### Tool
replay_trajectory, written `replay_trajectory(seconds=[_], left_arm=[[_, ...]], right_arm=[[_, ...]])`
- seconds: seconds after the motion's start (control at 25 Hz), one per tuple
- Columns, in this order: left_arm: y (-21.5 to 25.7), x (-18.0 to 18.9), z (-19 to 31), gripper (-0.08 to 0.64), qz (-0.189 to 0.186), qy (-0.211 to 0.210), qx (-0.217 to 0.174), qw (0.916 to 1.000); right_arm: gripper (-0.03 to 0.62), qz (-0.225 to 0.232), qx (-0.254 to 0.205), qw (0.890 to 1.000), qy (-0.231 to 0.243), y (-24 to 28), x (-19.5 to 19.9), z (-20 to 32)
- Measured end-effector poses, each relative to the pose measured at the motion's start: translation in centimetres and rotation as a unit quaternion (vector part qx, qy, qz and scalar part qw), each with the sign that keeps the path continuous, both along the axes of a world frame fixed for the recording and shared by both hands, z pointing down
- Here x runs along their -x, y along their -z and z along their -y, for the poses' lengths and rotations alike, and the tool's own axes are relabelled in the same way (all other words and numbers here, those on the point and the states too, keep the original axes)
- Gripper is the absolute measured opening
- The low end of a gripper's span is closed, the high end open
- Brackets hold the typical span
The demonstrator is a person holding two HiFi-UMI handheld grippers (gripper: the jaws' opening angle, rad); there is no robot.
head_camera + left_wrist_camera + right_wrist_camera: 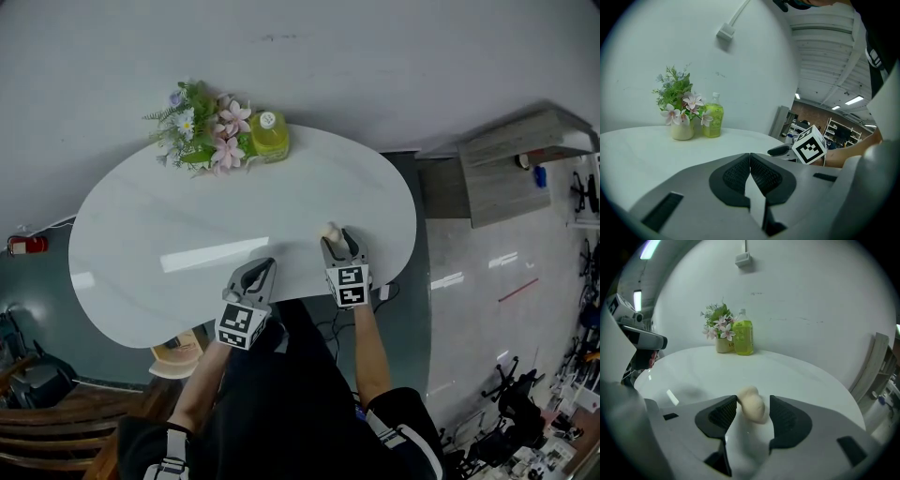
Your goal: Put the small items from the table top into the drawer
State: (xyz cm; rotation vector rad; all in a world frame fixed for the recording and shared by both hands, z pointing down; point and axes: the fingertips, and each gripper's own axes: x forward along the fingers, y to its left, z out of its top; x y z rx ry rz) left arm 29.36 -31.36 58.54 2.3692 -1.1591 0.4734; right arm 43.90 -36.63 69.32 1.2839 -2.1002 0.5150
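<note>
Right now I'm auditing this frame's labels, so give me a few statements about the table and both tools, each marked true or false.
1. The left tool has its jaws together with nothing between them. True.
2. The right tool is shut tight on the bottle. False: its jaws stand apart, with a small cream lump between them.
3. The yellow-green bottle stands right beside the flowers. True.
4. The flowers lie tipped over at the table's near edge. False: they stand upright at the far edge of the white table.
</note>
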Motion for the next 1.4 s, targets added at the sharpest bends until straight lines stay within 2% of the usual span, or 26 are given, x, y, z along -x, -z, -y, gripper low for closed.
replay_trajectory(seconds=[0.2, 0.28, 0.52, 0.72, 1.12, 1.4], left_arm=[[0.0, 0.2, 0.3, 0.02, -0.001, 0.002, -0.003, 1.0], [-0.1, 0.3, 0.3, 0.02, -0.001, 0.002, -0.003, 1.0], [0.6, 1.0, 0.3, 0.02, 0.001, 0.013, -0.008, 0.9999], [2.4, 2.5, 0.3, 0.02, 0.002, 0.032, -0.029, 0.9991], [7.5, 8.1, -1.9, 0.02, 0.013, 0.109, -0.072, 0.9914], [10.5, 13.4, -5.8, 0.02, 0.024, 0.194, -0.098, 0.9758]], right_arm=[[0.213, -0.003, 0.01, 1.0, 0.01, -0.1, 0.5, -0.1], [0.191, 0.002, 0.007, 1.0, 0.009, 0.2, 0.6, 0.0], [0.169, 0.0, -0.018, 1.0, 0.015, 2.3, 1.0, 0.2], [0.166, 0.029, -0.062, 0.997, 0.03, 7.4, 3.4, 0.6], [0.156, 0.077, -0.11, 0.984, 0.114, 15.5, 11.1, -1.6], [0.155, 0.105, -0.126, 0.965, 0.206, 18.9, 18.3, -5.2]])
